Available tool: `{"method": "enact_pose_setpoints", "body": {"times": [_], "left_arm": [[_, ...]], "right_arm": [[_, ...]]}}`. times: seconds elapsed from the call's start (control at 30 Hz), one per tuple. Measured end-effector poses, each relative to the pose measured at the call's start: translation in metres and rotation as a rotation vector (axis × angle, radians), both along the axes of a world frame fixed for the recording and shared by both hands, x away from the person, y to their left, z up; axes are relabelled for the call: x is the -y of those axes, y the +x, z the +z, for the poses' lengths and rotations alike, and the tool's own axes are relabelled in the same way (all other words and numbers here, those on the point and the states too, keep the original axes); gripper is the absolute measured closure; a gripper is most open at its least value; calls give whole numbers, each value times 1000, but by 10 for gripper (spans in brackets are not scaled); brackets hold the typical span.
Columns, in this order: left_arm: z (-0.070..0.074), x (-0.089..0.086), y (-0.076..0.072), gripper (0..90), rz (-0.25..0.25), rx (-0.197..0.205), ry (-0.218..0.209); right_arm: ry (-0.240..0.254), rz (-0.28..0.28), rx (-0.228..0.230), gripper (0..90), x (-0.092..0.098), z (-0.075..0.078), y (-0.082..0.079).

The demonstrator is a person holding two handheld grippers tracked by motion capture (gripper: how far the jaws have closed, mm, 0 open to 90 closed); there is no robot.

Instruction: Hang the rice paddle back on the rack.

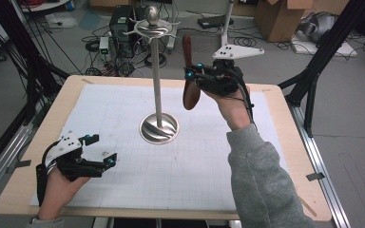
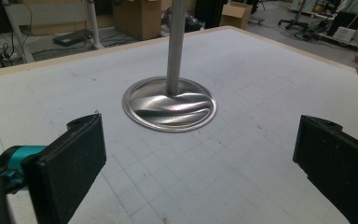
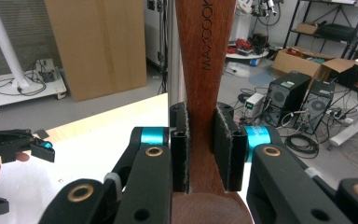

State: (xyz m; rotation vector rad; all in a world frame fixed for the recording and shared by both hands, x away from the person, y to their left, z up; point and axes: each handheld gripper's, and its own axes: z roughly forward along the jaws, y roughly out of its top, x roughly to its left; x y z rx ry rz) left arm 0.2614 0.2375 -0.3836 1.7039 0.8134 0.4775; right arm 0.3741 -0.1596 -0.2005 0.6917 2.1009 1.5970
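1. A wooden spatula (image 1: 189, 71) is pinched by the right gripper (image 1: 193, 73), which is held up in the air above the far right part of the table (image 1: 38, 137).
2. In the right gripper view, both black pads (image 3: 225, 144) are seen pressed flat against the spatula's (image 3: 207, 70) narrow handle, on which stamped lettering runs lengthwise.
3. In the high view the spatula is held nearly upright, its broad blade hanging below the jaws and its handle end rising above them.
4. The spatula is seen just to the right of the metal utensil stand (image 1: 158, 71), apart from its pole and a little below its hooked top.
5. The stand's round, rippled base (image 2: 169, 103) rests near the middle of the white gridded mat (image 1: 195, 166).
6. The left gripper (image 1: 102, 151) is held low over the near left part of the mat, its jaws spread wide with nothing between them.
7. In the left gripper view, the stand's base and pole (image 2: 176, 46) are seen ahead between the parted jaws.
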Motion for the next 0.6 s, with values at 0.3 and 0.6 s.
{"method": "enact_pose_setpoints", "body": {"times": [0.3, 0.6], "left_arm": [[0, -5, 0, 29, 1, -1, -23], [0, -6, -1, 29, 7, 0, -26]], "right_arm": [[-3, -2, 1, 776, -4, 3, 4], [-19, -7, 25, 775, -10, 7, 2]]}}
